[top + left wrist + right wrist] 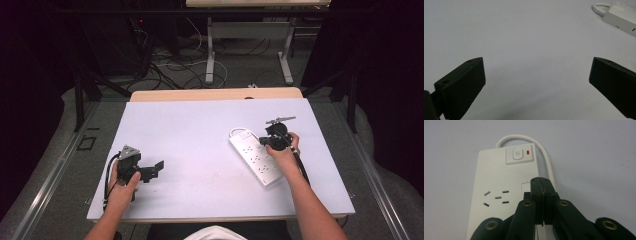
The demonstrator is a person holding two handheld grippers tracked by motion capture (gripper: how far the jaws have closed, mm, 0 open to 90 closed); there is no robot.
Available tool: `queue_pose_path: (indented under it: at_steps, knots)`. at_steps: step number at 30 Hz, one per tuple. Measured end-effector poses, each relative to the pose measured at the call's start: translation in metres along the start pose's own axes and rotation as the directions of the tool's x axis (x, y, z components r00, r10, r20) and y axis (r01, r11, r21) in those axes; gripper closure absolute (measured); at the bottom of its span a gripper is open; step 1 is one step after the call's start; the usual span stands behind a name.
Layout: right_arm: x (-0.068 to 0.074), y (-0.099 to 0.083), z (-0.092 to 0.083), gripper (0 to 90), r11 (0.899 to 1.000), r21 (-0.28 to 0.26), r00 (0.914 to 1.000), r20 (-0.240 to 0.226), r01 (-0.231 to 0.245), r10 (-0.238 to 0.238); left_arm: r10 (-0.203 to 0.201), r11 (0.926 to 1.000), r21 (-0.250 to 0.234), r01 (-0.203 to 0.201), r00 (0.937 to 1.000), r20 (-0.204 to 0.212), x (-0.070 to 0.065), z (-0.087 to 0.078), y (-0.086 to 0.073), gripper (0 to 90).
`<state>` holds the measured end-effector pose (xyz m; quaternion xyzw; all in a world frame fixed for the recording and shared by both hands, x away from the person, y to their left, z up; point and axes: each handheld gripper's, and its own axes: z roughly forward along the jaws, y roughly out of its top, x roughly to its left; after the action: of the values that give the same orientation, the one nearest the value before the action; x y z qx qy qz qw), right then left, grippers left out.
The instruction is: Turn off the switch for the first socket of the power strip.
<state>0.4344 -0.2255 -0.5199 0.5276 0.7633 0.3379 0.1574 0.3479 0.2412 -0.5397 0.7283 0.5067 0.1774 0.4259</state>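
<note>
- The white power strip lay flat on the right half of the white table, its switch beside a red indicator.
- The right gripper was clenched, empty, above the strip.
- The left gripper was spread wide over bare table.

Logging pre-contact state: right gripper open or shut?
Shut. In the right gripper view, the right gripper has its black jaws pressed together with nothing between them, tips above the white power strip.
</note>
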Motion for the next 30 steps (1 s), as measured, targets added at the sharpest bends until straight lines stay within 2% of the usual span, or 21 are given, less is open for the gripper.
queue_pose_path:
  at_steps: [6,9,28,30]
  knots:
    - [0.0022,-0.0015,0.0028,90.0,1.000,0.011,1.0000,-0.004,0.006,-0.006,-0.001,1.0000,0.000,0.001,1.0000,-0.001,0.0001,0.0003,0.0000,0.6]
    - [0.0025,-0.0015,0.0041,90.0,1.000,0.015,0.9997,-0.005,0.023,-0.023,-0.002,1.0000,0.000,0.002,1.0000,0.000,-0.0001,0.0003,0.0000,0.6]
    - [0.0026,-0.0030,0.0062,90.0,0.999,0.040,0.9988,-0.047,-0.015,0.017,0.004,1.0000,-0.002,-0.004,1.0000,0.002,0.0001,0.0007,0.0000,0.6]
    - [0.0028,-0.0029,0.0061,90.0,0.999,0.042,0.9989,-0.047,0.002,0.000,0.007,1.0000,-0.002,-0.007,1.0000,0.002,0.0003,0.0005,0.0001,0.6]
